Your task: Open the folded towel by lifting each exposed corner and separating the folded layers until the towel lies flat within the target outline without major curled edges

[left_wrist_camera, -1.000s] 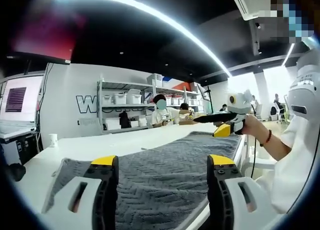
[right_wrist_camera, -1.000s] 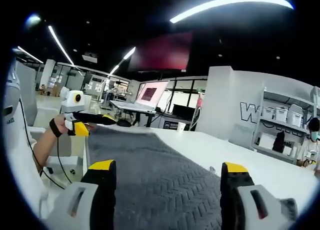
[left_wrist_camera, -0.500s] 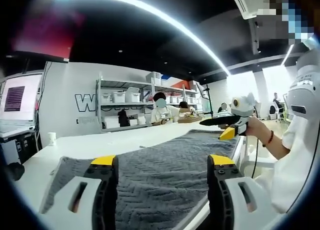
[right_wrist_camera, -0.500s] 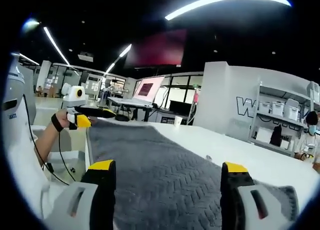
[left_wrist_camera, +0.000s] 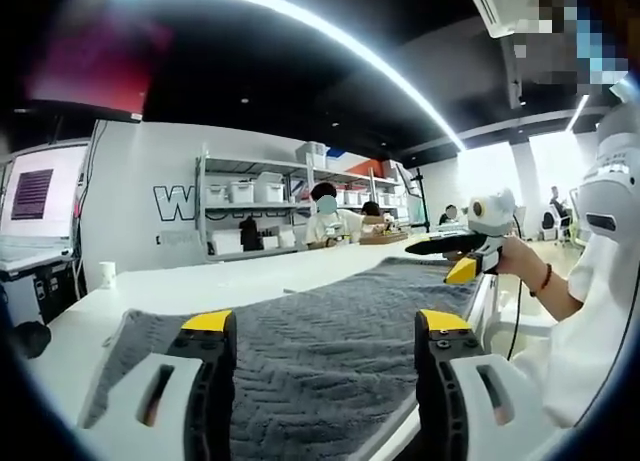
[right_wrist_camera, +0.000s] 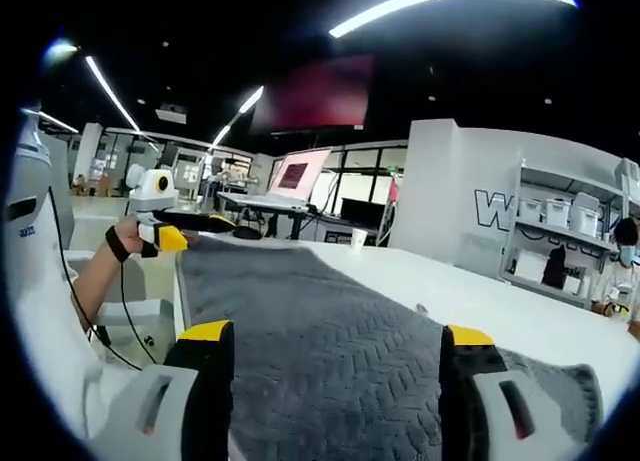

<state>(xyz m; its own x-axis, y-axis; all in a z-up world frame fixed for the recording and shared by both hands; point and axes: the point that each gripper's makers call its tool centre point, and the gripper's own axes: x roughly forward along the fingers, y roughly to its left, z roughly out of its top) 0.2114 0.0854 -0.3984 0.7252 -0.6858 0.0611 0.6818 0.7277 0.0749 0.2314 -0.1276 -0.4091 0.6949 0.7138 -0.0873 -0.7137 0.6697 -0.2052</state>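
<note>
- Since one second ago both of my grippers sit a little lower, so the towel [left_wrist_camera: 330, 321] now covers more of each view (the cloth itself lies as it did).
- My left gripper [left_wrist_camera: 325, 331] has its two yellow-tipped jaws wide apart, with nothing between them; they hang over the near edge of the towel, and I cannot tell if they touch it.
- My right gripper [right_wrist_camera: 335, 336] is the same: jaws wide apart, empty, over the grey cloth.
- The towel is dark grey with a zigzag weave and lies spread along the white table [left_wrist_camera: 190, 286], flat for most of its length.
- In the left gripper view the far left corner of the towel [left_wrist_camera: 135, 326] rests on the table with a pale border showing.
- In the right gripper view the far right end of the towel [right_wrist_camera: 570, 386] also shows a pale edge.
- My right gripper appears in the left gripper view [left_wrist_camera: 455, 261] at the far end of the towel, held by my hand [left_wrist_camera: 515, 256]; whether it grips the cloth there I cannot tell.
- My left gripper appears in the right gripper view [right_wrist_camera: 175, 231] at the other end, just above the towel's corner.
- A small white cup [left_wrist_camera: 106, 276] stands on the table, well apart from the towel.
- Shelves with white boxes [left_wrist_camera: 250, 211] stand behind the table.
</note>
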